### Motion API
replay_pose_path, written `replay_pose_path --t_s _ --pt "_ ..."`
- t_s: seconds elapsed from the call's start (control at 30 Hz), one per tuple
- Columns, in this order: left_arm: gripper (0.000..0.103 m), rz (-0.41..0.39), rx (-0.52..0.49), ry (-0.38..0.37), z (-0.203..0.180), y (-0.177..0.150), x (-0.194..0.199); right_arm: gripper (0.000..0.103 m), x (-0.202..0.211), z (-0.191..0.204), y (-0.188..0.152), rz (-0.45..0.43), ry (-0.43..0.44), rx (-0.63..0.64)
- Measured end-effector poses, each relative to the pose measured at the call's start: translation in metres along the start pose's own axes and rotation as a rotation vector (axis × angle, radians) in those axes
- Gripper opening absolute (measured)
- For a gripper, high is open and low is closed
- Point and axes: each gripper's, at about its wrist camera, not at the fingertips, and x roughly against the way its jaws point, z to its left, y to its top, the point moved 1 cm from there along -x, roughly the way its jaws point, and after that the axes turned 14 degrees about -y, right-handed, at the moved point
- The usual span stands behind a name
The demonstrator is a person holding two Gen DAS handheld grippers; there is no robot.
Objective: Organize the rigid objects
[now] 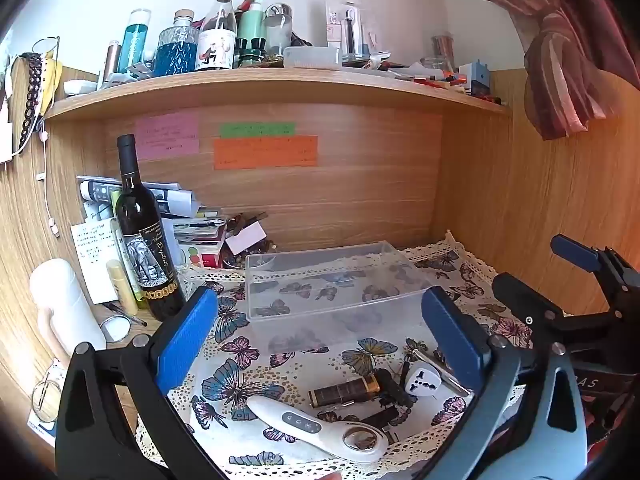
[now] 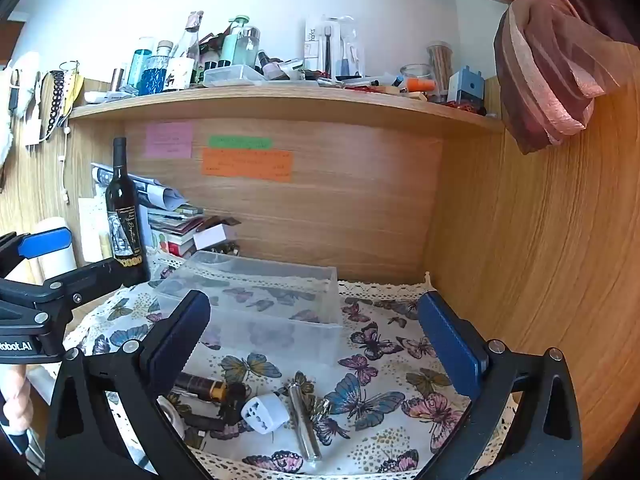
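A clear plastic box stands empty on the butterfly cloth. In front of it lie a white handheld device, a dark tube with a gold band, a white plug adapter and a silver metal cylinder. My left gripper is open and empty above these objects. My right gripper is open and empty, over the adapter and cylinder. The right gripper also shows at the right edge of the left wrist view.
A dark wine bottle stands left of the box, by a white cylinder and stacked papers. A cluttered wooden shelf runs overhead. Wooden walls close the back and right. A curtain hangs upper right.
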Motion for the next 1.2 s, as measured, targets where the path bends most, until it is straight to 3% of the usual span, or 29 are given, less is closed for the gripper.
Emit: replay_pose_path --t_s 1.2 --pt "0.103 -0.024 -0.018 -0.006 -0.0030 0.0037 0.0036 0.103 -0.0011 0.0000 0.0019 0.010 0.020 -0.056"
